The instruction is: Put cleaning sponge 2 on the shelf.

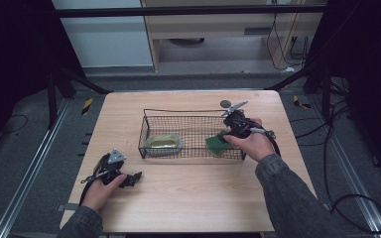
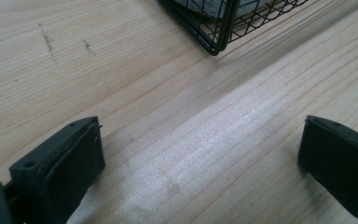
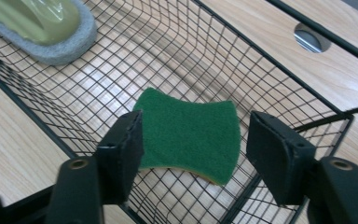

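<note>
Centre of the high view: wire basket (image 1: 193,130) holds the green sponge (image 3: 191,133) at its right end, right gripper (image 3: 193,149) jaws apart and off it, so release step done; next, lift clear; left gripper (image 2: 200,163) open, idle lower left.

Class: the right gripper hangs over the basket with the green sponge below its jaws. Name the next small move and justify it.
Probably lift the right gripper straight up out of the wire basket. Its jaws stand apart, off the green sponge, which lies flat on the mesh near the grey scrubber, so the placing looks done.
</note>
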A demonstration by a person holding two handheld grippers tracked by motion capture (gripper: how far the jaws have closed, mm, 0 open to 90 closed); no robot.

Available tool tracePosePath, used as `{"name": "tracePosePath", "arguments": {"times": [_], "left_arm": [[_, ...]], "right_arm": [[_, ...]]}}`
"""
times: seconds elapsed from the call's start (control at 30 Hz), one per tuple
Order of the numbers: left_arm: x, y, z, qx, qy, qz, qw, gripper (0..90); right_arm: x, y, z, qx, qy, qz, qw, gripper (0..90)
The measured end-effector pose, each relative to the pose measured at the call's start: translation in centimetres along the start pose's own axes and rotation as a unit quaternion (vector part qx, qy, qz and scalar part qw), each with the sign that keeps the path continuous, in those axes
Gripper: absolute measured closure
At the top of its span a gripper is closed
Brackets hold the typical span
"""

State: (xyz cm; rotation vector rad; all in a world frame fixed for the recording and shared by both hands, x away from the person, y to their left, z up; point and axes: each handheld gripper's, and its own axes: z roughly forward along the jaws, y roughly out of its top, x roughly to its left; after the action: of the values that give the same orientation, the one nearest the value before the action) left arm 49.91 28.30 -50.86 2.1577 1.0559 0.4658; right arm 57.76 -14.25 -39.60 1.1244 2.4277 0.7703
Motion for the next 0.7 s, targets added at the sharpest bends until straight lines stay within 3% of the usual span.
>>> {"name": "tracePosePath", "arguments": {"times": [0.17, 0.33, 0.37, 0.5, 0.53, 0.67, 0.7], "left_arm": [[0.0, 0.0, 0.0, 0.0, 0.0, 0.0, 1.0, 0.0], [0.0, 0.0, 0.0, 0.0, 0.0, 0.0, 1.0, 0.0], [0.0, 0.0, 0.0, 0.0, 0.0, 0.0, 1.0, 0.0], [0.0, 0.0, 0.0, 0.0, 0.0, 0.0, 1.0, 0.0], [0.0, 0.0, 0.0, 0.0, 0.0, 0.0, 1.0, 0.0], [0.0, 0.0, 0.0, 0.0, 0.0, 0.0, 1.0, 0.0], [0.0, 0.0, 0.0, 0.0, 0.0, 0.0, 1.0, 0.0]], "right_arm": [[-0.3, -0.4, -0.4, -0.01, -0.004, 0.011, 0.9999, 29.3], [-0.8, -1.0, -1.4, -0.039, -0.032, 0.018, 0.9986, 15.6], [-1.1, -1.4, -2.0, -0.055, -0.044, 0.027, 0.9971, 13.6], [-1.9, -2.4, -3.1, -0.08, -0.058, 0.051, 0.9938, 11.4], [-2.6, -3.6, -3.9, -0.091, -0.067, 0.069, 0.9912, 10.2], [-3.5, -5.4, -4.5, -0.098, -0.079, 0.092, 0.9878, 8.9], [-4.0, -6.9, -4.8, -0.102, -0.087, 0.106, 0.9853, 8.7]]}}
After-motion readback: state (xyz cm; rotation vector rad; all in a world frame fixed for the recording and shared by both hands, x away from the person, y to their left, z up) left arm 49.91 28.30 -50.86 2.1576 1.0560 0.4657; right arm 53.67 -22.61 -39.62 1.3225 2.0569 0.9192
